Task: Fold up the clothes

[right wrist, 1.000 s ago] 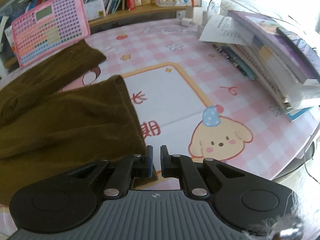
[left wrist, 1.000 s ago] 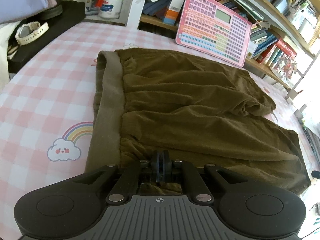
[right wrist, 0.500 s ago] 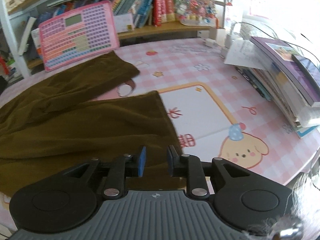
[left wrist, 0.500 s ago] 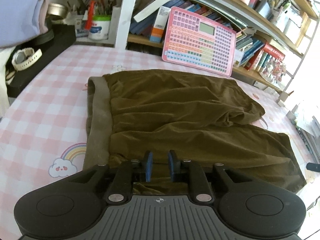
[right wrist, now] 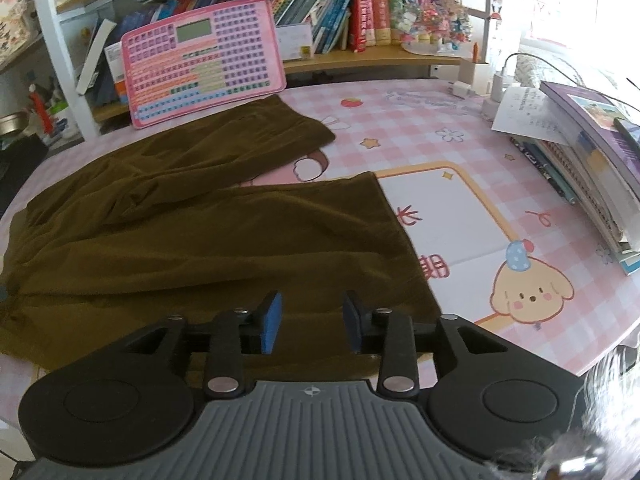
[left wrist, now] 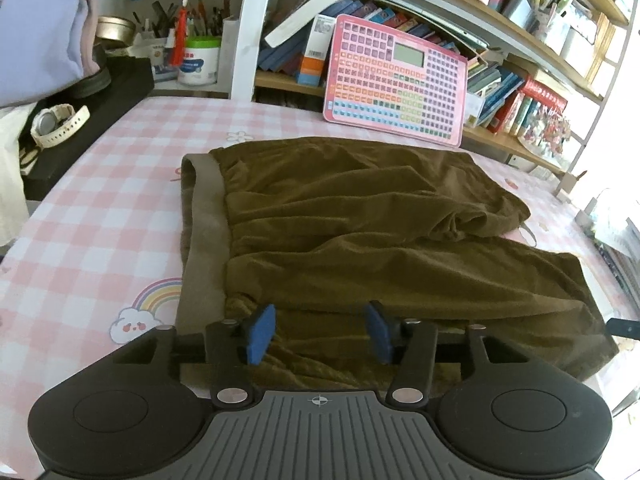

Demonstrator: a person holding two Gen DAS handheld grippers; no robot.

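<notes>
Almost no text can be read. On the pink checked desk mat [right wrist: 472, 152], red Chinese-style characters are printed inside its white panel, just beside the cartoon puppy [right wrist: 528, 288], but they cannot be made out. Print on the pink keypad board [right wrist: 200, 60] behind the mat, on the white jar [left wrist: 199, 60] and on the book spines [right wrist: 376, 16] is too small to read.
</notes>
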